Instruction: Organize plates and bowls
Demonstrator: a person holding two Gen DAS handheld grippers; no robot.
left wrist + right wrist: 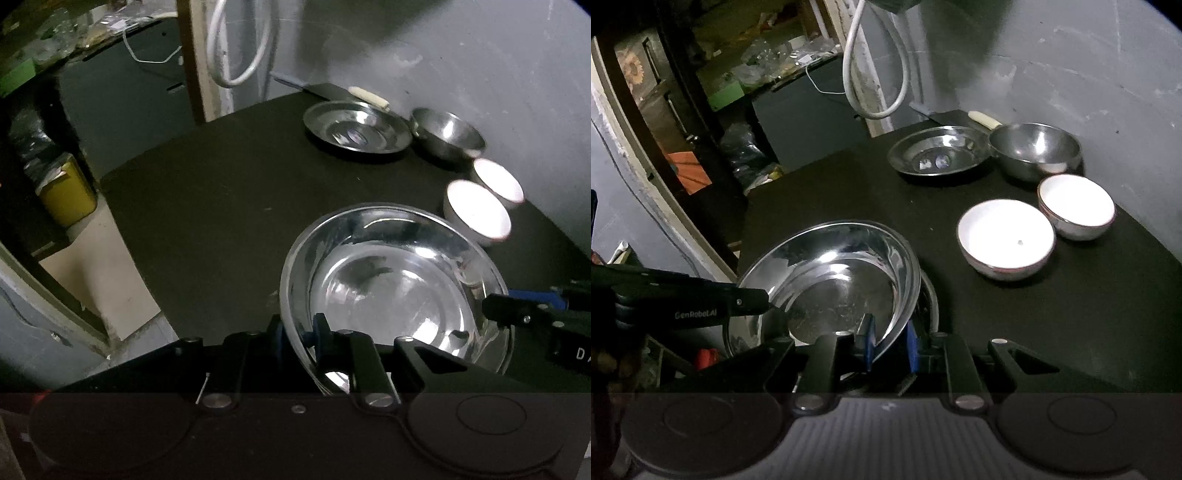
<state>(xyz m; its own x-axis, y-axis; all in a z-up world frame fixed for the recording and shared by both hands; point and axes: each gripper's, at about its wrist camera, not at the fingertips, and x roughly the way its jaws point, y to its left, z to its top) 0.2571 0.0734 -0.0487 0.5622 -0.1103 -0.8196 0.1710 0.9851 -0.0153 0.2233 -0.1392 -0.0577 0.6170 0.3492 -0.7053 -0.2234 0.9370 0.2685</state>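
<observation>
A dim room with a grey plastered wall backs a dark worktop (1015, 317) whose near corner drops off to the floor. Over that corner hangs a large steel plate (846, 269), carried by both grippers: the left gripper (297, 336) is nearly closed with its pads astride the near-left rim, and the right gripper (886, 343) is clamped tight on the opposite rim. The plate sits tilted in the right wrist view, so a thin polished rim could slide out of either pinch (the left one looks the looser) and fall. Further back stand a second steel plate (938, 149), a steel bowl (1036, 151) and two white bowls (1006, 238) close together. The left gripper's arm reads "GenRobot.AI".
</observation>
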